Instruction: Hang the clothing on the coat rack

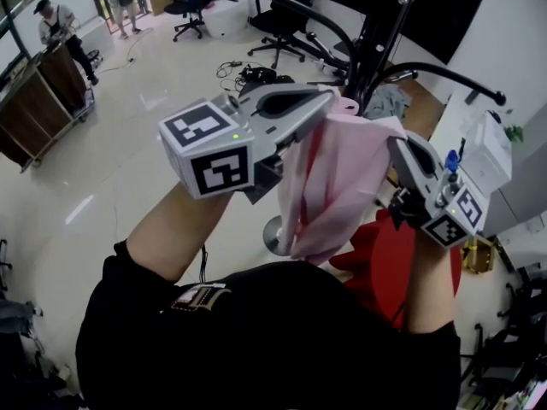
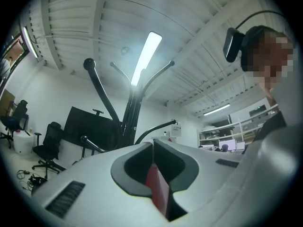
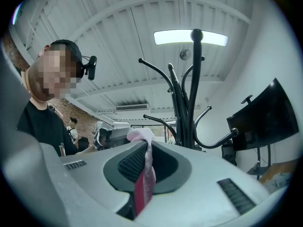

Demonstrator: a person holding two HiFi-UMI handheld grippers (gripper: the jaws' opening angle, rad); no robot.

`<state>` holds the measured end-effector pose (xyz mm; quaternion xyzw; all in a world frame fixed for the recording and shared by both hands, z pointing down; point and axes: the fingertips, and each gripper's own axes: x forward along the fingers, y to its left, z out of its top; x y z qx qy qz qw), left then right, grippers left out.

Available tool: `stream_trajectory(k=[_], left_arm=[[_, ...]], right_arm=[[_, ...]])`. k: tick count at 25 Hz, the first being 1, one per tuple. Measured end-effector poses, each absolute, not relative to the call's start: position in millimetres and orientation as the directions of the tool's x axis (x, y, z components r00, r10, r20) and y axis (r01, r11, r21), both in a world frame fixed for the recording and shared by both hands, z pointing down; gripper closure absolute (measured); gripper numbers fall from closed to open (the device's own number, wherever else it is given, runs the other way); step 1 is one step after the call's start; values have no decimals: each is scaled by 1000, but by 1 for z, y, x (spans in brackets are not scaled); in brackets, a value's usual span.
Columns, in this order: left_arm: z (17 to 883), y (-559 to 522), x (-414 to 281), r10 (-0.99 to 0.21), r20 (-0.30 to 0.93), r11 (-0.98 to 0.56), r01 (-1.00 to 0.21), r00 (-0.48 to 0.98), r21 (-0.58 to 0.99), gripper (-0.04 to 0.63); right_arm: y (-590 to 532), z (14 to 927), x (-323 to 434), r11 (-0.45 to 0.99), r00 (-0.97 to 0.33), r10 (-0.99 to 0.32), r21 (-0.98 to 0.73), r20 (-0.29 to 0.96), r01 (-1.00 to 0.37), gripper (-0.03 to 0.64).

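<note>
Dangling pink garment (image 1: 329, 186), long axis seemingly vertical

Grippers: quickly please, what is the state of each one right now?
Left gripper: closed on the pink garment.
Right gripper: closed on the same pink garment.

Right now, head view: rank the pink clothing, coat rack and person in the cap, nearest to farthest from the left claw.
1. Pink clothing, pinched in the left claw.
2. Coat rack, just beyond, upper right.
3. Person in the cap, far upper left.
</note>
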<state>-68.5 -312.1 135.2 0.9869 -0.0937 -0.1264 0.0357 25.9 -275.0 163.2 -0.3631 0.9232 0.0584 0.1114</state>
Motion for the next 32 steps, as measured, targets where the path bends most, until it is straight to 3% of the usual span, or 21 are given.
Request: stream_trajectory(k=[7,21,27,32], left_arm=[[125,-342,-51,-209,-237,-975,-183,949,127,591],[113,-394,-31,-278,-277,-954,-231,920,189,591],[159,-401,-12,-293,-189,-941,-248,937,230,591],[199,-386,-10,-271,-132,-945,-237,954,224,591]], right_arm=[[-305,158,40,664,-639,-721,-4,-267,-748,600],[-341,164,59,488,-497,-837,98,-229,-867,598],[-347,215,35,498,-525,-847,224,-79,-838,594],[-327,239,8,569,-589,-807,211,-45,-795,592]])
